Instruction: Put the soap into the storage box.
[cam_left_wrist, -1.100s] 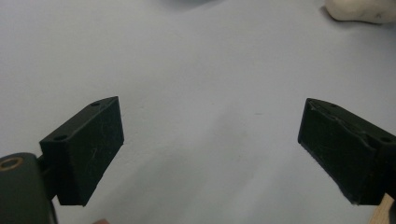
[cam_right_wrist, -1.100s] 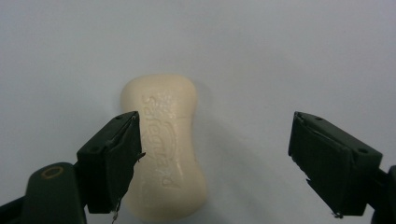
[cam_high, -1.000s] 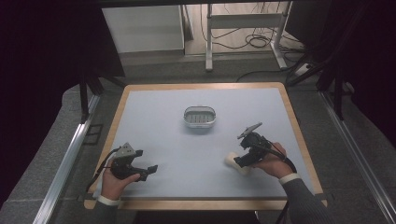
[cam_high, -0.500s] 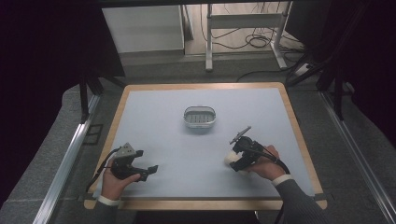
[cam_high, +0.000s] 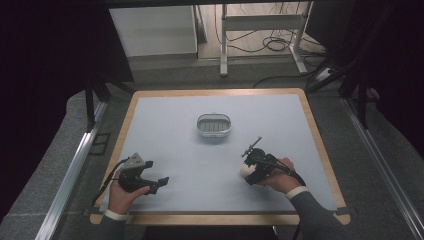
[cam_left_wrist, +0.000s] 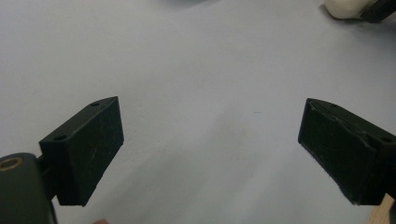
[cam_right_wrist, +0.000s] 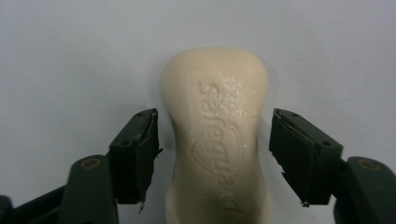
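Two grippers are sitting low over the pale blue table (cam_high: 165, 125), and all the action is on the right. The right gripper (cam_right_wrist: 215, 158) is straddling a cream bar of soap (cam_right_wrist: 217, 140) that is lying flat on the table near the person's side, right of centre. Its jaws have just been closing in, and they are now standing at a middling width, one on each long side of the soap, with a thin gap showing at both pads, so nothing is being squeezed yet. They are lining up across the bar's narrow waist, which looks like the sensible place to bite a slippery thing.

From the high view, the right hand (cam_high: 281, 176) is reaching in from the lower right, wrist bent, and tipping the gripper forward and down so the jaws are pointing at the table. The soap (cam_high: 246, 171) is peeking out just left of it.

Over on the left, the left gripper (cam_high: 156, 183) is idling, jaws spread wide with bare table between them, held level and aimed toward the middle, apparently waiting its turn.

A small oval soap dish (cam_high: 213, 125) is sitting well apart at the centre, probably where the bar is headed.
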